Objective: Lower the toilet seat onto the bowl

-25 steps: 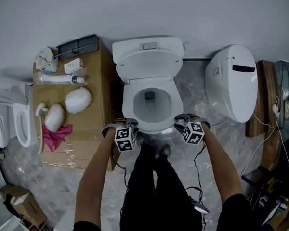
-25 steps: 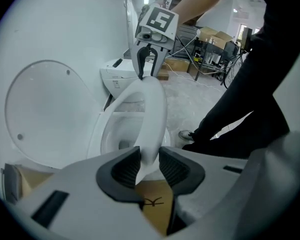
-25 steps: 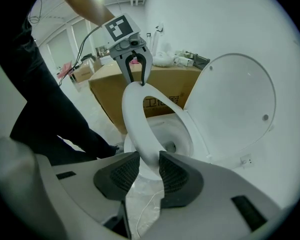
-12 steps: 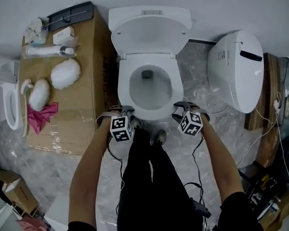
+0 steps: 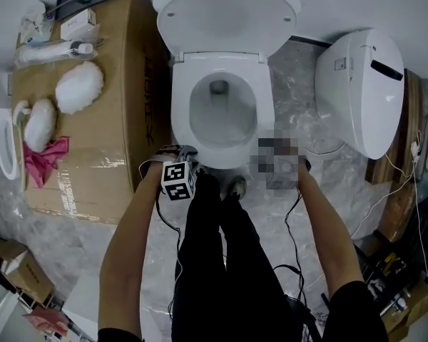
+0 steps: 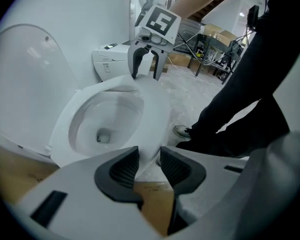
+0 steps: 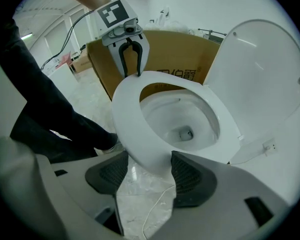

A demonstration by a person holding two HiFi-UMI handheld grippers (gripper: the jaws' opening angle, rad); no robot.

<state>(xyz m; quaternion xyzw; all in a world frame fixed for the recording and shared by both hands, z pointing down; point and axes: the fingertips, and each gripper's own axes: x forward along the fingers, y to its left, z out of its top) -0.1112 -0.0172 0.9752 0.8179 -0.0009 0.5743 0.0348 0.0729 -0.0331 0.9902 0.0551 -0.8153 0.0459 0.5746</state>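
Both the left gripper (image 6: 149, 164) at 7 and the right gripper (image 7: 149, 171) at 5 o'clock have just been opening wide around the toilet seat (image 7: 130, 114), nearly down on the bowl (image 7: 175, 119); freed early, it could slam.

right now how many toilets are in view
2: an open toilet at centre, a closed toilet at right. A white rim at the left edge may be a third.
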